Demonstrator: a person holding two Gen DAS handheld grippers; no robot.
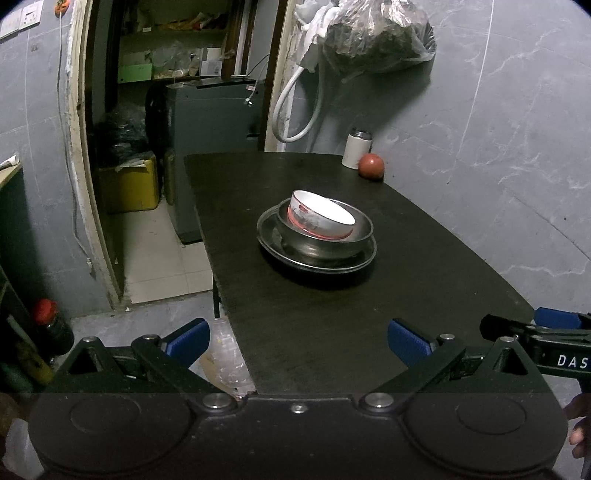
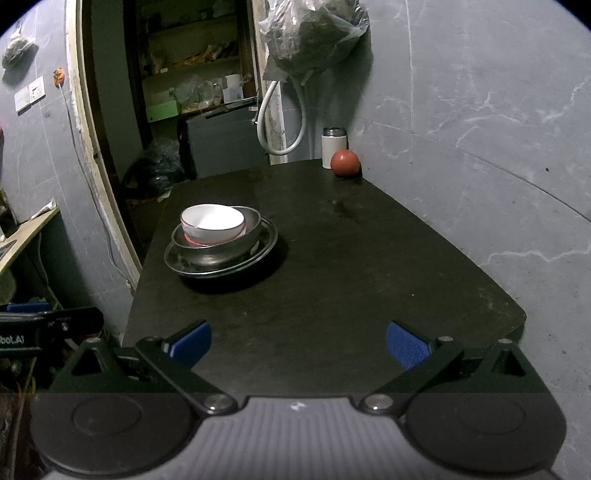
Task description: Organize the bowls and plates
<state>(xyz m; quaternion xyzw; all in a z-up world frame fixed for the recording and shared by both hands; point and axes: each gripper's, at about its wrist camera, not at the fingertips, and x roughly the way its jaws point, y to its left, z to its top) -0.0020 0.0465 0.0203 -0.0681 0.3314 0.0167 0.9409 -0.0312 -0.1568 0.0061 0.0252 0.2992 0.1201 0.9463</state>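
Note:
A white bowl with a red pattern (image 1: 320,218) (image 2: 212,221) sits tilted inside a steel bowl (image 1: 360,230) (image 2: 221,253), which rests on a steel plate (image 1: 269,230) (image 2: 269,236) in the middle of the black table (image 1: 332,325) (image 2: 332,295). My left gripper (image 1: 298,341) is open over the table's near edge, well short of the stack, with nothing between its blue pads. My right gripper (image 2: 298,341) is also open and empty, near the front edge, with the stack ahead to its left. The right gripper's tip (image 1: 532,328) shows at the left wrist view's right edge.
A white canister (image 1: 356,147) (image 2: 333,147) and a red ball (image 1: 371,167) (image 2: 344,163) stand at the table's far corner by the grey wall. A bag (image 1: 373,33) hangs above. A doorway with a cabinet (image 1: 210,122) lies to the left. A bottle (image 1: 51,325) stands on the floor.

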